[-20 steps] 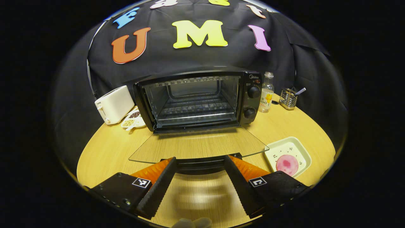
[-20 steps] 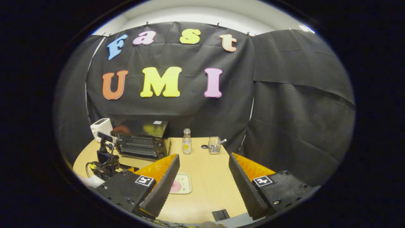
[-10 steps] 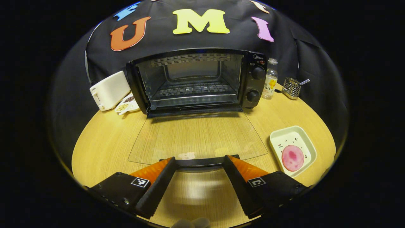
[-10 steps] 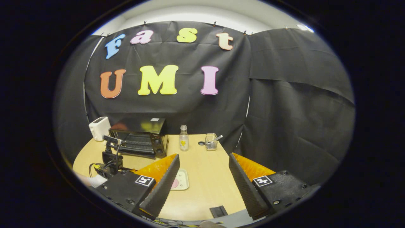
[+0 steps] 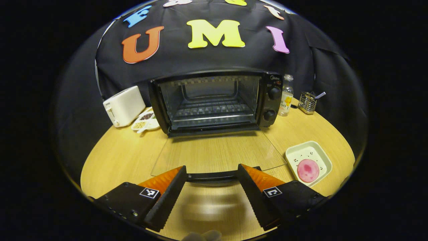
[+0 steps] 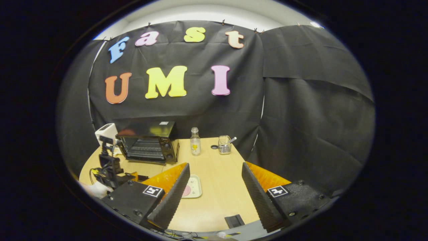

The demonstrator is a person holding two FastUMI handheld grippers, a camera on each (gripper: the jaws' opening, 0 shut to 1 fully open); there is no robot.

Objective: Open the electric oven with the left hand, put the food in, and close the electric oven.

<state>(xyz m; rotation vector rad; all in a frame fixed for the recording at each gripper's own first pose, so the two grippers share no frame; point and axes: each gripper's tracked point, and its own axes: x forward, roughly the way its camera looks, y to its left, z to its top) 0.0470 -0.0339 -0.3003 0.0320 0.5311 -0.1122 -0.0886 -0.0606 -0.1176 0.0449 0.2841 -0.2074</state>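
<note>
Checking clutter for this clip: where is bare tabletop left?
Bare wood lies left of the open glass oven door, below the white toaster, and between the black oven and the white food tray. The back edge is crowded: clear bottle, wire holder.

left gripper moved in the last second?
Yes. In the right gripper view the left gripper sits farther from the oven, nearer the table edge, having backed away from the opened door.

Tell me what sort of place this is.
Likely a staged kitchen corner in a recording booth. An open oven, a toaster and a plate of food sit on a round wooden table, and black cloth hangs behind as the wall.
</note>
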